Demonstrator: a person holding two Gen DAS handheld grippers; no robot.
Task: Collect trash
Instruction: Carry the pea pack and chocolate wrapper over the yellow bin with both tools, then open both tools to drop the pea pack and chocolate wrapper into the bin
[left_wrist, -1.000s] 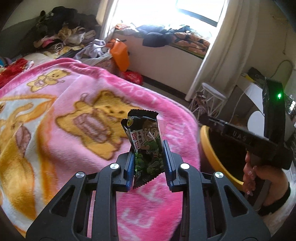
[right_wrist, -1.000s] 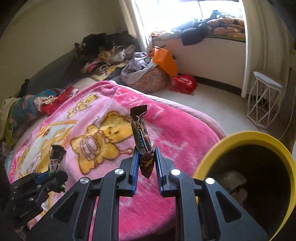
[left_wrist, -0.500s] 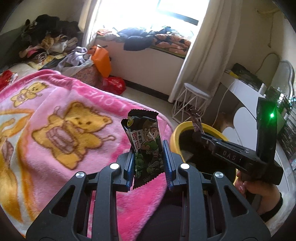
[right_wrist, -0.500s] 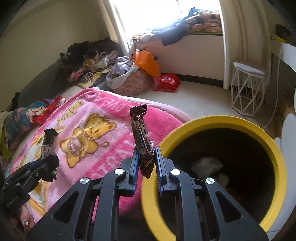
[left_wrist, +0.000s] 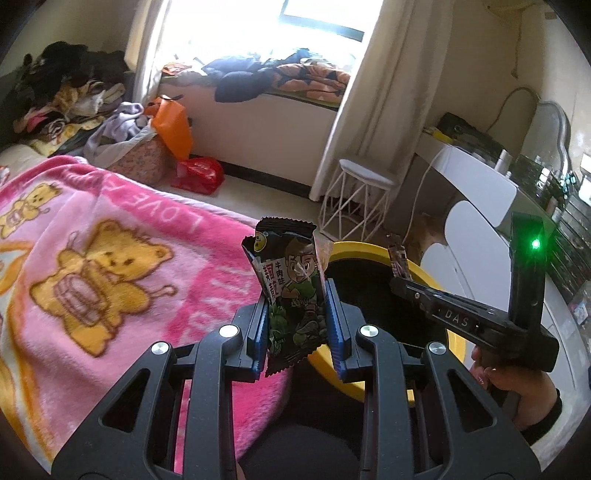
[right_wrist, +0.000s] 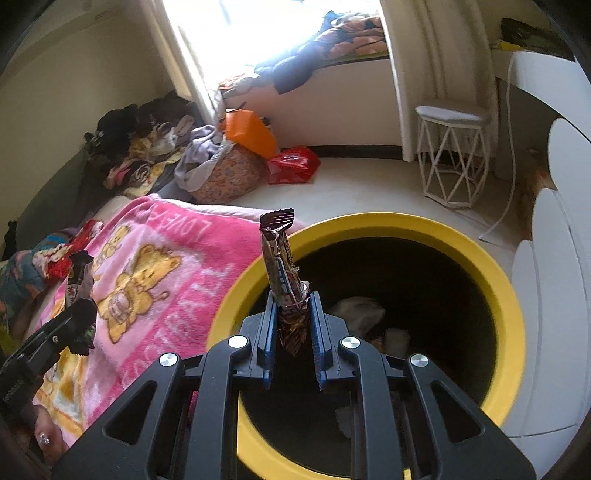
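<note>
The left tongs (left_wrist: 297, 325) are clamped on a black snack packet (left_wrist: 290, 288) printed with a cartoon figure, held upright above the edge of the bed's pink bear blanket (left_wrist: 110, 258), just beside the yellow rim of the trash bin (left_wrist: 354, 248). The right tongs (right_wrist: 293, 328) are clamped on a slim brown candy wrapper (right_wrist: 282, 273) standing upright between the blue pads, over the dark mouth of the yellow-rimmed bin (right_wrist: 406, 221), where pale crumpled scraps (right_wrist: 358, 312) lie at the bottom. Beyond the bin, a white wire stool (right_wrist: 450, 155) stands on the floor below the window.
</note>
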